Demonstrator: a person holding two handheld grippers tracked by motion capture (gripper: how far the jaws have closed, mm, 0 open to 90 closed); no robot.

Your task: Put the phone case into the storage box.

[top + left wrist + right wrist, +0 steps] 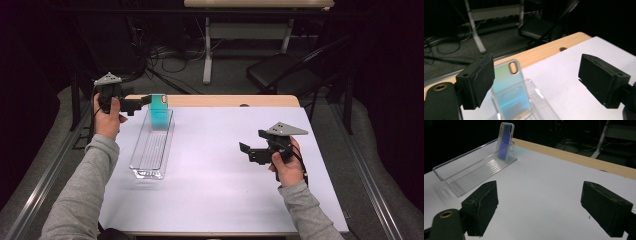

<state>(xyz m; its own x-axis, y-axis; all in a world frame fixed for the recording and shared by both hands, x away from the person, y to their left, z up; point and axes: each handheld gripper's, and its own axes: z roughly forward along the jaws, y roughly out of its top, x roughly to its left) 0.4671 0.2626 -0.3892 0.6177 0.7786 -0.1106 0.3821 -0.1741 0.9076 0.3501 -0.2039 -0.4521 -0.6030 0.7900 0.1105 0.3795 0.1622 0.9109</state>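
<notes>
Phone case point(510, 87) — iridescent, standing upright against the far end wall of the clear tray point(150, 150), propped for display; just beyond the left gripper point(141, 101), fingers apart, nothing between. Right gripper point(250, 150) — fingers apart, idle over the bare surface point(215, 165), well apart from the tray.

A white sheet point(225, 175) is covering most of the counter point(230, 101), leaving a strip of pale wood showing along the far edge. Beyond it the room is lying in near darkness. A grey floor point(230, 75) is stretching away at the far side, with black cables point(165, 55) trailing across it. A second table with white legs point(207, 50) is standing at the far end, and a dark folding chair point(280, 72) is sitting to the far right. Metal rails point(45, 170) are running along both sides.
</notes>
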